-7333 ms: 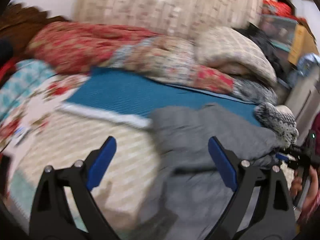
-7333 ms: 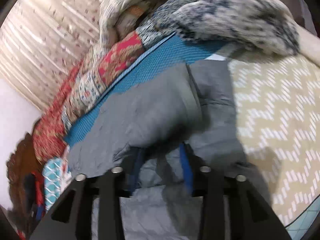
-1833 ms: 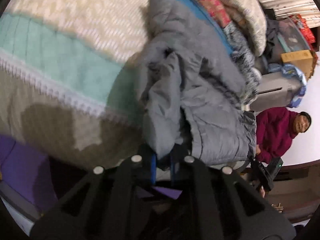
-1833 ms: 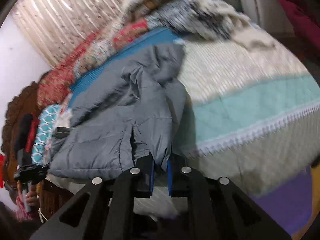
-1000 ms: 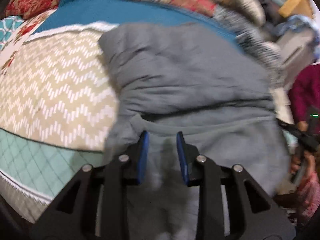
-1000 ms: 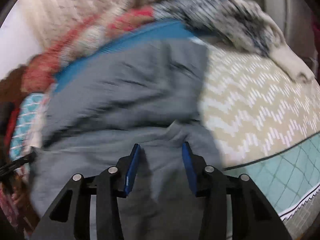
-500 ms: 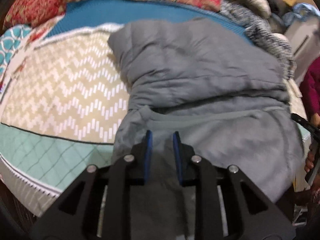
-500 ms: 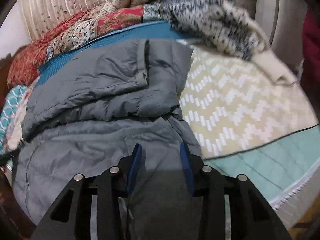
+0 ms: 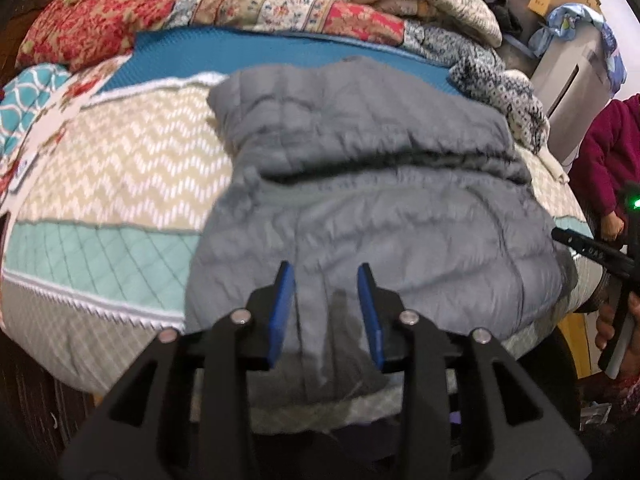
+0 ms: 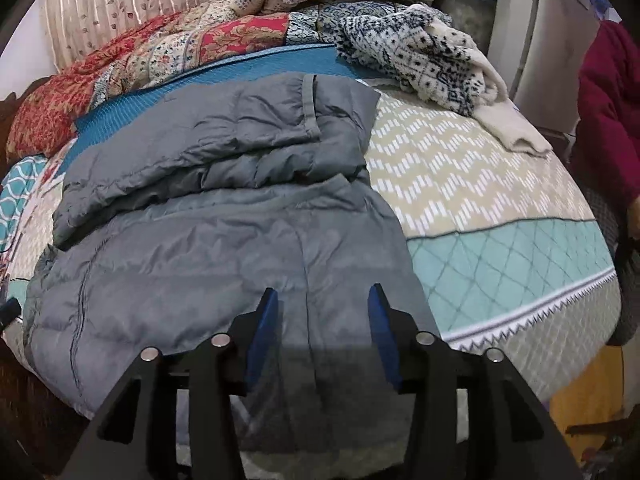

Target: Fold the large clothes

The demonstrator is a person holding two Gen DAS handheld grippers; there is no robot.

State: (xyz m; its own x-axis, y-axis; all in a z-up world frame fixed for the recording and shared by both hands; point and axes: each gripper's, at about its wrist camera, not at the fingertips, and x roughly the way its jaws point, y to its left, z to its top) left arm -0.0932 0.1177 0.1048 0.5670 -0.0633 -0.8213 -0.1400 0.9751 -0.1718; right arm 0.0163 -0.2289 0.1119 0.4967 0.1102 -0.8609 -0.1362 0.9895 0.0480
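Observation:
A grey padded jacket (image 9: 372,200) lies folded on the bed, its upper part doubled over the lower part, its hem hanging at the near bed edge. It fills the middle of the right wrist view (image 10: 224,224) too. My left gripper (image 9: 326,276) is open, its blue pads just above the jacket's near edge, holding nothing. My right gripper (image 10: 322,296) is open over the jacket's other near corner, also empty. The right gripper's body shows at the far right of the left wrist view (image 9: 600,256).
The bed has a chevron and teal quilt (image 10: 480,184). A red patchwork blanket (image 9: 160,12) and a blue mat (image 9: 260,52) lie behind the jacket. A black-and-white knit (image 10: 420,48) sits at the back right. A person in maroon (image 9: 612,148) stands by the bed's right side.
Both grippers opened wider and drew back toward the near edge of the bed, leaving the jacket lying folded. The jacket stays put.

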